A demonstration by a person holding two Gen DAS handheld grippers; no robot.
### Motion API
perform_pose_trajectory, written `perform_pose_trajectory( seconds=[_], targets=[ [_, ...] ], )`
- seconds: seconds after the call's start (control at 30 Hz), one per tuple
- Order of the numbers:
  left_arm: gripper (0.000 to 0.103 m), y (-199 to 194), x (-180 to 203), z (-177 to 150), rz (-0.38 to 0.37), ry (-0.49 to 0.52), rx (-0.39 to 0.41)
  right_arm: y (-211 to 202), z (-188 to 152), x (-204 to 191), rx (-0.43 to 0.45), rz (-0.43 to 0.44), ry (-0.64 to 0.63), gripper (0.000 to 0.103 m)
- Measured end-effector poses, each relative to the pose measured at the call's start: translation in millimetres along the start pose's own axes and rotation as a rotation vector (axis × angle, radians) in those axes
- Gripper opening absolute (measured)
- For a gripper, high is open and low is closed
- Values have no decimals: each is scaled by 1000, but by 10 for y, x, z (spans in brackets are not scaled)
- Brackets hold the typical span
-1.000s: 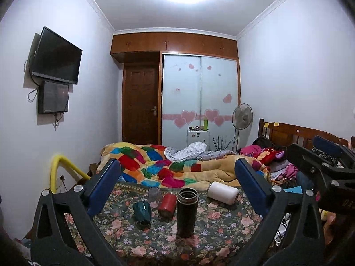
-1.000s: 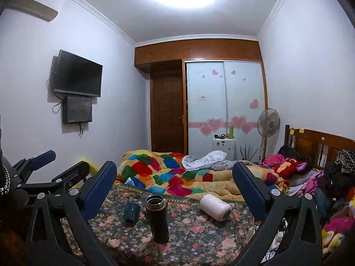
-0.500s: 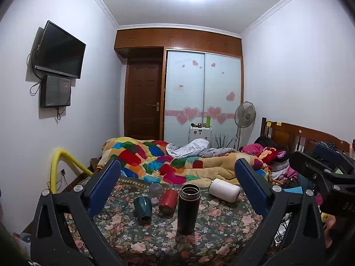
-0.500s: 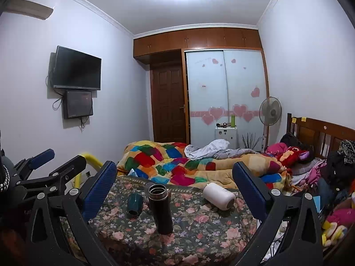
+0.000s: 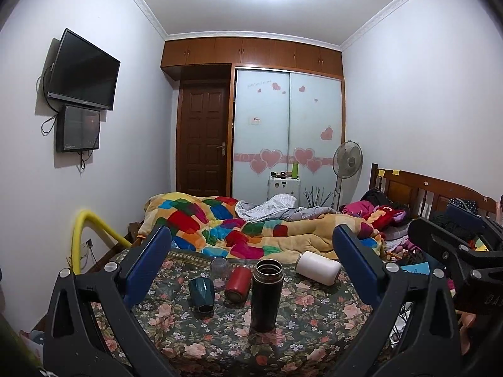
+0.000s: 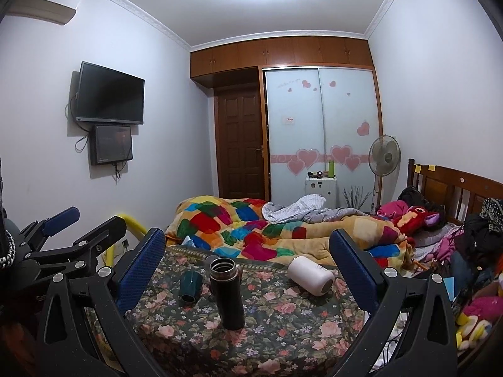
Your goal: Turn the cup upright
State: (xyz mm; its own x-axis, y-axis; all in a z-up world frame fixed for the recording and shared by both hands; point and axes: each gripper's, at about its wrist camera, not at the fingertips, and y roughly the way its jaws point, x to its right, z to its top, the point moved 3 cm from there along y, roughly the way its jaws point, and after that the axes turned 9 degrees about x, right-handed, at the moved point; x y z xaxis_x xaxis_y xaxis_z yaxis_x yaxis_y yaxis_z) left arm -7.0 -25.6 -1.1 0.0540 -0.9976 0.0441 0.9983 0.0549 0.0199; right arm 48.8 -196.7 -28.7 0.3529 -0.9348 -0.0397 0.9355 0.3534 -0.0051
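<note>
A black flask (image 5: 265, 295) stands upright and open-topped in the middle of the floral tablecloth (image 5: 308, 323). A teal cup (image 5: 202, 291), a red cup (image 5: 238, 282) and a white cup (image 5: 318, 267) lie on their sides, and a clear glass (image 5: 219, 266) sits behind them. My left gripper (image 5: 254, 267) is open and empty, in front of the table. My right gripper (image 6: 248, 267) is open and empty, with the flask (image 6: 227, 293), teal cup (image 6: 189, 287) and white cup (image 6: 310, 275) ahead of it. The red cup is hidden behind the flask in the right wrist view.
A bed with a patchwork quilt (image 5: 245, 229) lies beyond the table. A yellow rail (image 5: 91, 235) stands at the left. Clothes and toys (image 6: 440, 229) pile up at the right by the headboard. The other gripper shows at each view's edge.
Both views have tilted down and drawn slightly closer to the table, so the cups sit higher in frame. Nothing on the table has moved. Both grippers stay open.
</note>
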Motion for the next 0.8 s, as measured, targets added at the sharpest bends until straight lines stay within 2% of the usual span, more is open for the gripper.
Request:
perform_pose_trajectory(
  seconds=[0.8],
  targets=[
    [103, 60, 41, -35, -7, 8, -14, 21, -8, -16, -6, 4, 4, 103]
  ],
)
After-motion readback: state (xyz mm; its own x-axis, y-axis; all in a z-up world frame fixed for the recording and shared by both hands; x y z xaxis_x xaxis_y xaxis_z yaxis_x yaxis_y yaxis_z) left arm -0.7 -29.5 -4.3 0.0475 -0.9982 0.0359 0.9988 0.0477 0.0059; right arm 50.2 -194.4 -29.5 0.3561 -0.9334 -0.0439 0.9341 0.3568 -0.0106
